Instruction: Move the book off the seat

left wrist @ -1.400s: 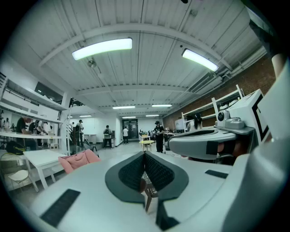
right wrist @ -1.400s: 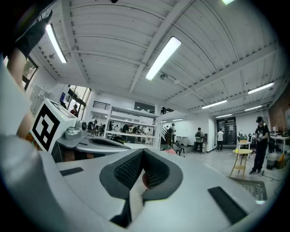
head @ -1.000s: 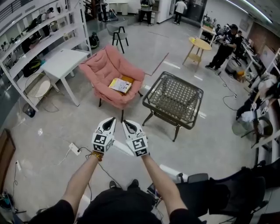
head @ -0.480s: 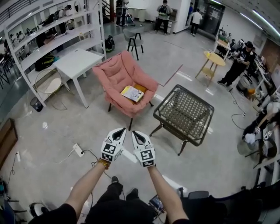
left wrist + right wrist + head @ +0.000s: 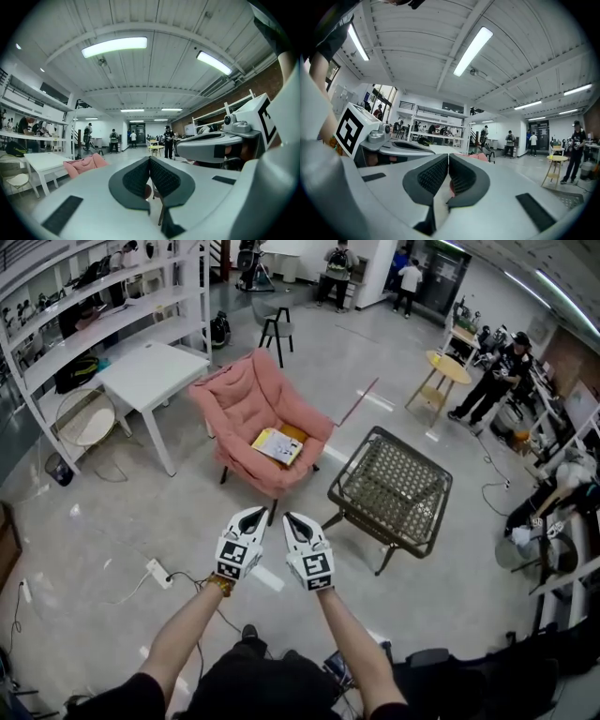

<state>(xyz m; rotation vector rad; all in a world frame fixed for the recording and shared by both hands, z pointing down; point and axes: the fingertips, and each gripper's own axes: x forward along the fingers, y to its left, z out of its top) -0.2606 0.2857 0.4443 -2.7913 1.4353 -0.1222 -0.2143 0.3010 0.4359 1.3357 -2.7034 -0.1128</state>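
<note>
Now closer: over the last sec the pink armchair (image 5: 246, 399) has drawn nearer in the head view, so I'm closing on it, but both grippers are well short of it. Book (image 5: 277, 445) lies flat on the seat w/ something orange under its far edge; nothing else on the cushion. Left gripper (image 5: 255, 513) & right gripper (image 5: 289, 516) are both clenched, nothing btwn the jaws, side by side out front. Woven chair (image 5: 392, 486) beside the armchair looks a likely drop spot, white bench (image 5: 150, 374) another.
</note>
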